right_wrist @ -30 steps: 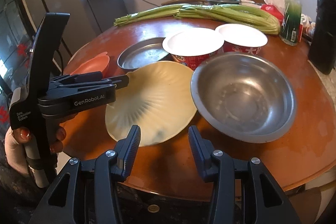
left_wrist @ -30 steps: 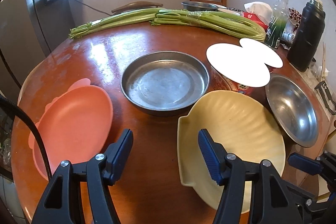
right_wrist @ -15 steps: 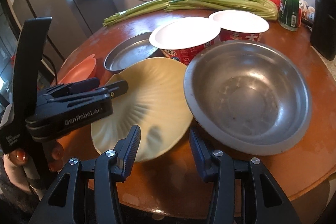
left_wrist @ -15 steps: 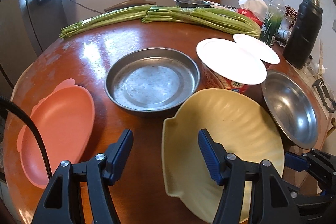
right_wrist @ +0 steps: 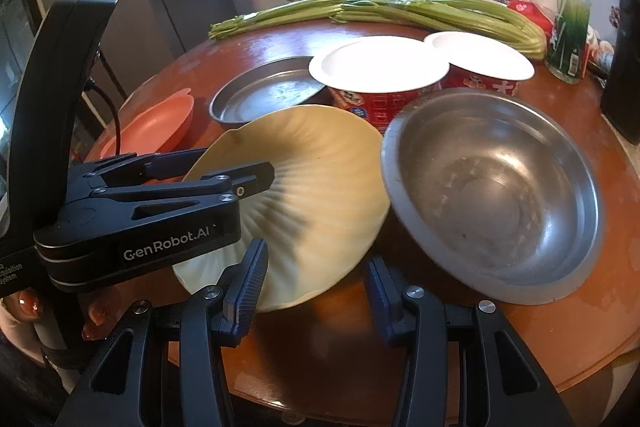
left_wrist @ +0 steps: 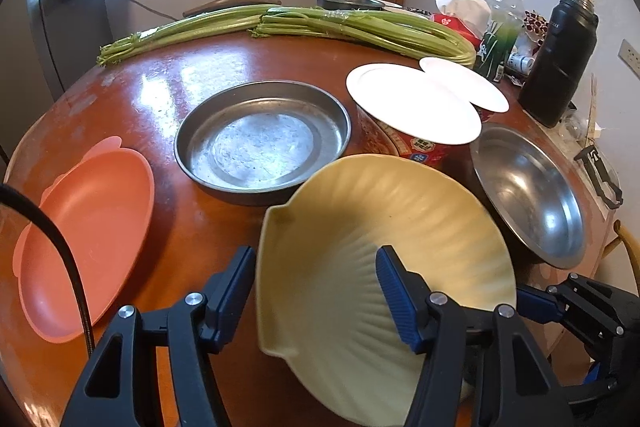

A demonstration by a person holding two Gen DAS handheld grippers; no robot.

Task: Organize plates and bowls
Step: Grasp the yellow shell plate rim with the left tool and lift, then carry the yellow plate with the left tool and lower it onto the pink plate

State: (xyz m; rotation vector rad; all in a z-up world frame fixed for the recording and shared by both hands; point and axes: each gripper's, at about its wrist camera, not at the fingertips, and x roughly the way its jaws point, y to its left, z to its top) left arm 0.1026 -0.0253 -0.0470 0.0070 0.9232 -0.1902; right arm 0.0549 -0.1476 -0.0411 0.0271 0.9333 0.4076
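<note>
A ribbed yellow plate [left_wrist: 344,227] lies near the front of the round wooden table [left_wrist: 192,223]. My left gripper [left_wrist: 316,291] is open and straddles the plate's left rim. One finger [right_wrist: 248,175] rests over the plate's inside and the other reaches outside the rim. In the right wrist view the yellow plate [right_wrist: 320,163] nearly touches a steel bowl [right_wrist: 496,187]. My right gripper [right_wrist: 314,287] stands open over the plate's near edge, gripping nothing. An orange plate [left_wrist: 88,227] lies at the left. A flat steel pan [left_wrist: 260,147] sits mid-table.
Two red noodle cups with white lids [left_wrist: 412,99] stand behind the yellow plate. Long celery stalks [left_wrist: 320,23] cross the far side. A black flask [left_wrist: 560,59], a green bottle [left_wrist: 500,39] and a tissue pack crowd the far right. A hand [right_wrist: 24,303] holds the left gripper.
My left gripper has slid right and forward, so the yellow plate's rim now sits well between its fingers. The right gripper has come a little closer to the plate and the steel bowl.
</note>
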